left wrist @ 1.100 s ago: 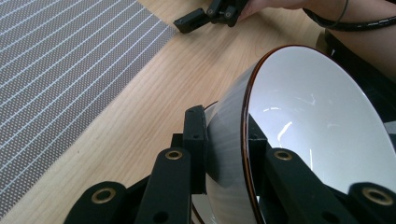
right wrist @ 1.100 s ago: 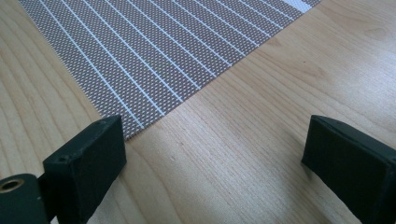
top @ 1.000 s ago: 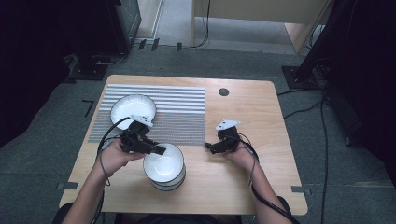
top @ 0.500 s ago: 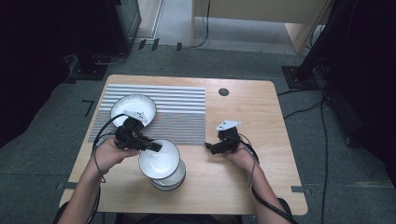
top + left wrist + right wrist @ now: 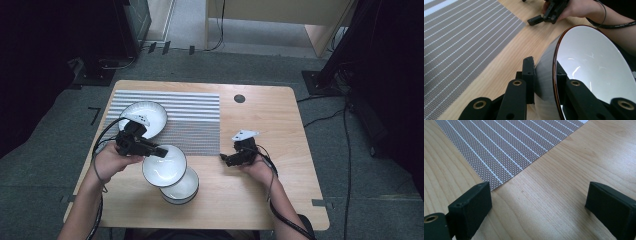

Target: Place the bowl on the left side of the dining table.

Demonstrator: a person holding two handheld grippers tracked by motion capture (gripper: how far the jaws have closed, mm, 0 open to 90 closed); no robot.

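- Bowl [image 5: 164, 165]: our left gripper [image 5: 159, 151] clamps its rim, tilted above another bowl [image 5: 182, 189].
- Our right gripper [image 5: 223, 158] gapes wide over the desk [image 5: 270, 120].
- We read no writing.

White bowl [image 5: 594, 67], brown rim; grey mat [image 5: 192, 117], white stripes; light wood table [image 5: 280, 125]; black tool [image 5: 161, 151].

Spread fingers [image 5: 471, 212] over wood, striped mat [image 5: 506, 147]

A wooden table [image 5: 280, 120] bears a striped mat [image 5: 192, 117] and a bowl [image 5: 182, 189].
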